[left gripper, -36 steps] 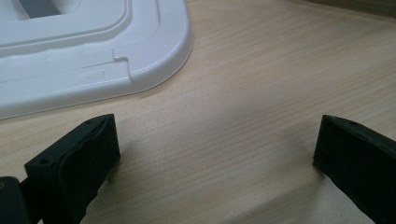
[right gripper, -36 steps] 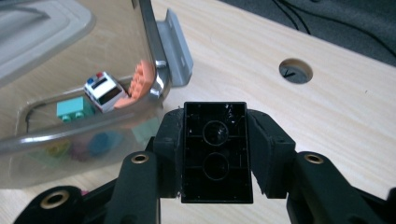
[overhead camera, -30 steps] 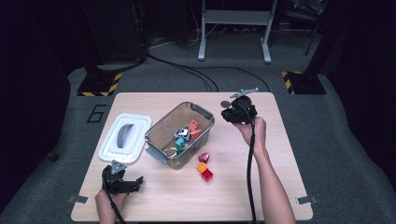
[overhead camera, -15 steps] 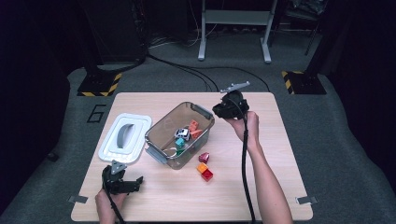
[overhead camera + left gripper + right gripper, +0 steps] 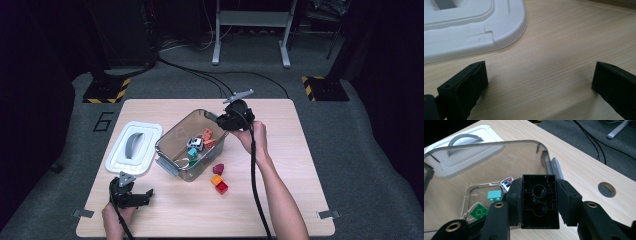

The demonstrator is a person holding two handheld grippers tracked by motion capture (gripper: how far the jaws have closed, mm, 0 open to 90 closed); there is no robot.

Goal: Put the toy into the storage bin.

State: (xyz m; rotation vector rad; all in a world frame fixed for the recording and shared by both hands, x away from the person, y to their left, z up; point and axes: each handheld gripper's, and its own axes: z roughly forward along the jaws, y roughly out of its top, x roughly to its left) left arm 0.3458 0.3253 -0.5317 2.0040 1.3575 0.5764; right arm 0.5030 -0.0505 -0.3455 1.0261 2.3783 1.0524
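The right tongs are pinching a black building brick, its hollow underside facing the camera, and hold it above the near rim of a clear plastic bin. In the high view the right tongs hang over the far right corner of the bin, which stands near the middle of the wooden bench.

The left tongs rest low on the bench near its front left corner, spread wide with nothing between them; the left gripper view shows bare wood between the jaws and the corner of a white lid just beyond.

The work looks to be gathering toy pieces into the bin, and it seems about halfway done. Already inside lie a green brick, a teal brick, a small white toy car and some orange pieces. The black brick appears ready to drop in. Left on the bench, just beside the bin's right front, are a dark red heart-shaped piece, an orange brick and a red brick. The lid lies flat beside the bin on its left, so closing is probably also left to do.

A large figure 6 is marked on the grey floor beside the bench's left far corner. No brand or label can be read on the bin, lid or toys.
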